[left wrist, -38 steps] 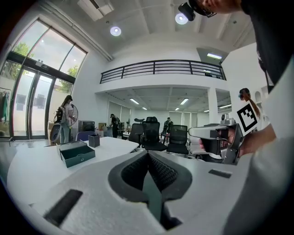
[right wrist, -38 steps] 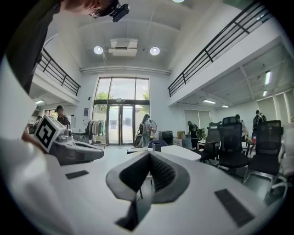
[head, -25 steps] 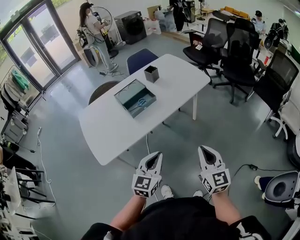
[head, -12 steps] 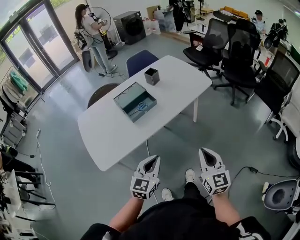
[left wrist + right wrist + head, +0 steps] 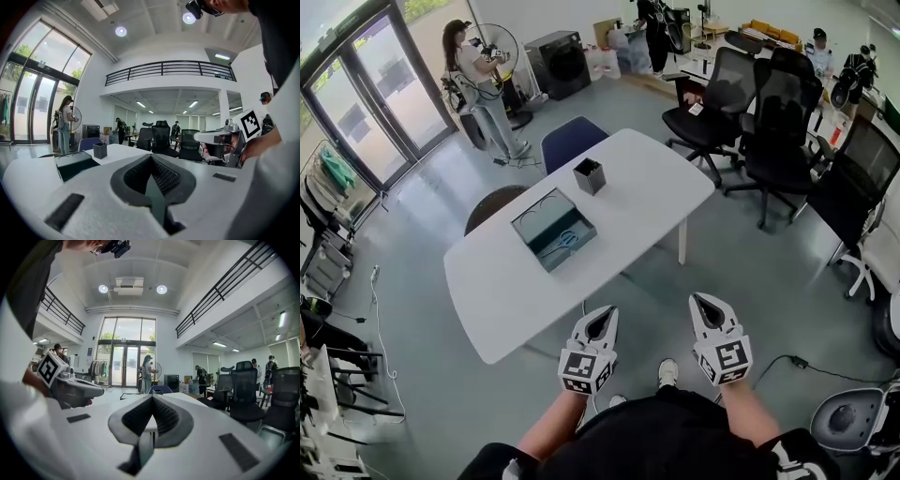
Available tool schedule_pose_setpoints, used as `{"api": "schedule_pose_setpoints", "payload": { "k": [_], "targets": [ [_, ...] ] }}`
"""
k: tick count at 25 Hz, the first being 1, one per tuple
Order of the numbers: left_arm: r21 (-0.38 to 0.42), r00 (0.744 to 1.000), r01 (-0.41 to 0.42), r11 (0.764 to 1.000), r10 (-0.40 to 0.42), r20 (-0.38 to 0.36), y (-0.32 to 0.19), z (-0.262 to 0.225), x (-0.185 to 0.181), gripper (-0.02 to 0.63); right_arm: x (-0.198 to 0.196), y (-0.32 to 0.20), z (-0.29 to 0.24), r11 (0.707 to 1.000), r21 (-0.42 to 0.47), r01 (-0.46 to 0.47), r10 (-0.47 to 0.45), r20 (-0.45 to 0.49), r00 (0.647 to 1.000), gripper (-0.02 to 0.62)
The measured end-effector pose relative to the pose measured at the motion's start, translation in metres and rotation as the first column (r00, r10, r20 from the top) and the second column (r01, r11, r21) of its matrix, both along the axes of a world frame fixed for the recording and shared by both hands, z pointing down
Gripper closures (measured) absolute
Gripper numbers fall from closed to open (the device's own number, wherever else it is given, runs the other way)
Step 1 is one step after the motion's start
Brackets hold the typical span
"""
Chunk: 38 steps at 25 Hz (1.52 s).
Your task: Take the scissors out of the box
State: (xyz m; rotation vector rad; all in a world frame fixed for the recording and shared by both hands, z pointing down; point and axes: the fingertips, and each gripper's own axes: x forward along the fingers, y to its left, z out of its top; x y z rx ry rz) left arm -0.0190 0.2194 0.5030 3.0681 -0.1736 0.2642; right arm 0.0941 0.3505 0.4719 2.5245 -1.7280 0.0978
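The left tongs (image 5: 604, 313) and the right tongs (image 5: 702, 301) are held side by side in front of the person's dark-clothed body, above the grey floor and apart from the white, round-cornered tabletop (image 5: 639, 186). In the left gripper view, the left tongs (image 5: 151, 157) are seen pressed together with nothing between them. In the right gripper view, the right tongs (image 5: 152, 397) are likewise pressed together and empty.

The open, dark teal rectangular box (image 5: 553, 228) is set near the middle of the tabletop, well apart from both tongs. The scissors with pale blue handles (image 5: 566, 237) are seen lying flat inside it, though little detail can be made out. A small black square container (image 5: 589, 175) is placed upright on the tabletop just beyond the box. A blue chair (image 5: 570, 141) is pushed up to the far edge, and black office chairs (image 5: 778, 112) are grouped to the right.
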Motion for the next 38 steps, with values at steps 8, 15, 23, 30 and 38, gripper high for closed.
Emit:
{"api": "schedule_pose_setpoints", "payload": {
  "k": [8, 15, 23, 30, 38],
  "targets": [
    [0.022, 0.999, 0.034, 0.999, -0.034, -0.026, 0.001, -0.012, 0.073, 0.598, 0.069, -0.011, -0.011, 0.998, 0.028, 0.060, -0.060, -0.012, 0.998, 0.591],
    [0.014, 0.997, 0.083, 0.996, -0.083, -0.006, -0.005, -0.004, 0.098, 0.598, 0.097, -0.027, -0.018, 0.993, 0.054, 0.105, -0.106, 0.009, 0.994, 0.591],
    [0.018, 0.988, 0.155, 0.988, -0.155, -0.003, -0.051, -0.002, 0.108, 0.598, 0.115, -0.081, -0.002, 0.983, 0.019, 0.181, -0.182, 0.036, 0.983, 0.590],
    [0.021, 0.977, 0.215, 0.976, -0.215, -0.001, -0.117, -0.006, 0.112, 0.598, 0.128, -0.161, -0.003, 0.967, 0.004, 0.254, -0.254, 0.032, 0.967, 0.590],
    [0.007, 0.954, 0.299, 0.954, -0.299, -0.011, -0.215, -0.003, 0.092, 0.598, 0.119, -0.259, 0.002, 0.947, -0.021, 0.321, -0.320, 0.023, 0.947, 0.589]
  ]
}}
